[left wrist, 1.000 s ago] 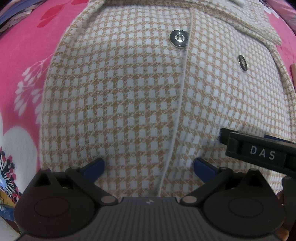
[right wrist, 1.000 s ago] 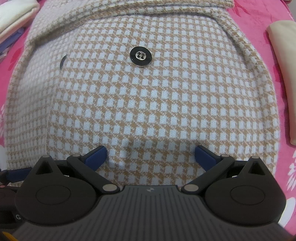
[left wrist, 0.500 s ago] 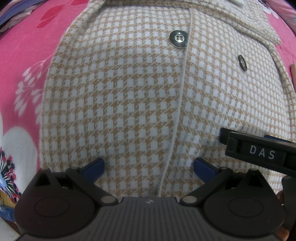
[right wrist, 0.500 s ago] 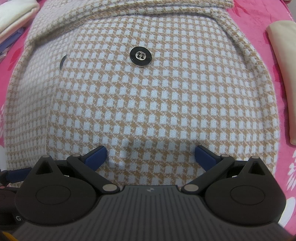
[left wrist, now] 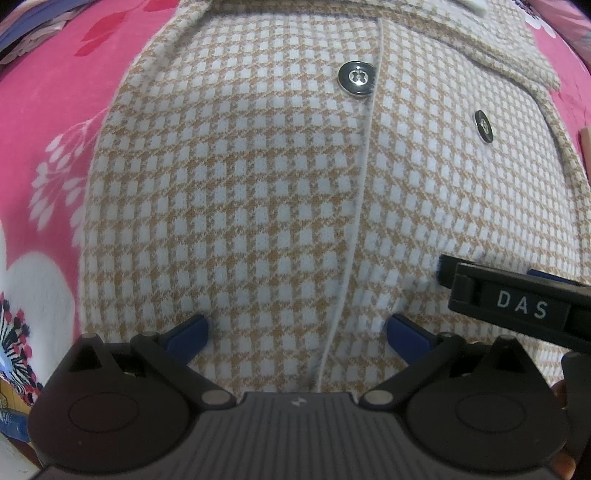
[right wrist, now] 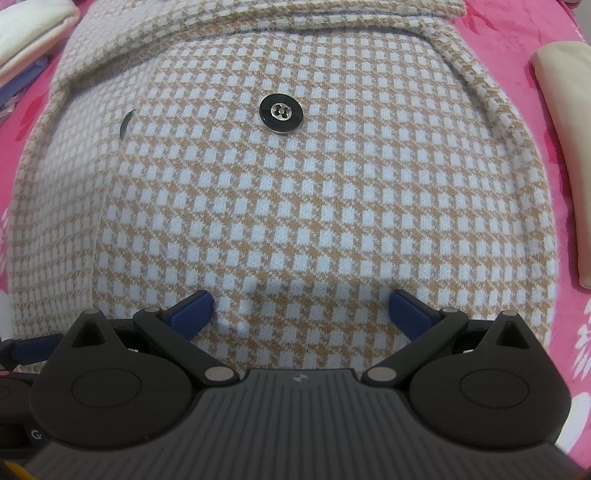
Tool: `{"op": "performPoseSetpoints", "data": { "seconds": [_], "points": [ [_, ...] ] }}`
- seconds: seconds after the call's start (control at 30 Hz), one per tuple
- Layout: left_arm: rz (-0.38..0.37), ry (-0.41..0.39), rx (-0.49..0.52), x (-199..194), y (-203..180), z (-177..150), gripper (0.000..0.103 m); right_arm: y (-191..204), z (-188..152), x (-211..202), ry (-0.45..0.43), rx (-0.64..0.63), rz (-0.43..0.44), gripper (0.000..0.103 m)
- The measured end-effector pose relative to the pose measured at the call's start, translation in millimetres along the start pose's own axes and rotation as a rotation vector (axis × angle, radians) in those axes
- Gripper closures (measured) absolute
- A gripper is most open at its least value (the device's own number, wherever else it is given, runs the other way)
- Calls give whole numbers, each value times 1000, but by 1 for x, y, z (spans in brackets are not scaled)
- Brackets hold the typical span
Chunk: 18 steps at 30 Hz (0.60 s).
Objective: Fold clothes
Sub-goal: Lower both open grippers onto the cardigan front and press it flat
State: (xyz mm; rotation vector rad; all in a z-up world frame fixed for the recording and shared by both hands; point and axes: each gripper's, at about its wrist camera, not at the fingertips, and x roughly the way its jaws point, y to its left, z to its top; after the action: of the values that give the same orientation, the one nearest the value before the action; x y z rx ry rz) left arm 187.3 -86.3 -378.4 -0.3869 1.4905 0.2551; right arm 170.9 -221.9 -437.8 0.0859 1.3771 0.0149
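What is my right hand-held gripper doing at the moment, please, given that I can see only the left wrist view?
Observer: The right hand-held gripper is open, its blue fingers spread apart over the checked jacket.
Operator: Thank you. Is anything lying beside the jacket on that side?
Observer: Yes, a folded beige cloth lies on the pink bedspread to the jacket's right.
Operator: And at the far left of that view?
Observer: A pale folded stack sits in the top left corner, past the jacket's edge.
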Motion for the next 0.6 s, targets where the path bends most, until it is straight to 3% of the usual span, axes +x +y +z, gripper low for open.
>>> {"op": "performPoseSetpoints", "data": {
  "seconds": [0.6],
  "points": [
    [5,-52,0,0,1,-15,0,3,-6,14,-18,-1,-1,1]
  ]
}}
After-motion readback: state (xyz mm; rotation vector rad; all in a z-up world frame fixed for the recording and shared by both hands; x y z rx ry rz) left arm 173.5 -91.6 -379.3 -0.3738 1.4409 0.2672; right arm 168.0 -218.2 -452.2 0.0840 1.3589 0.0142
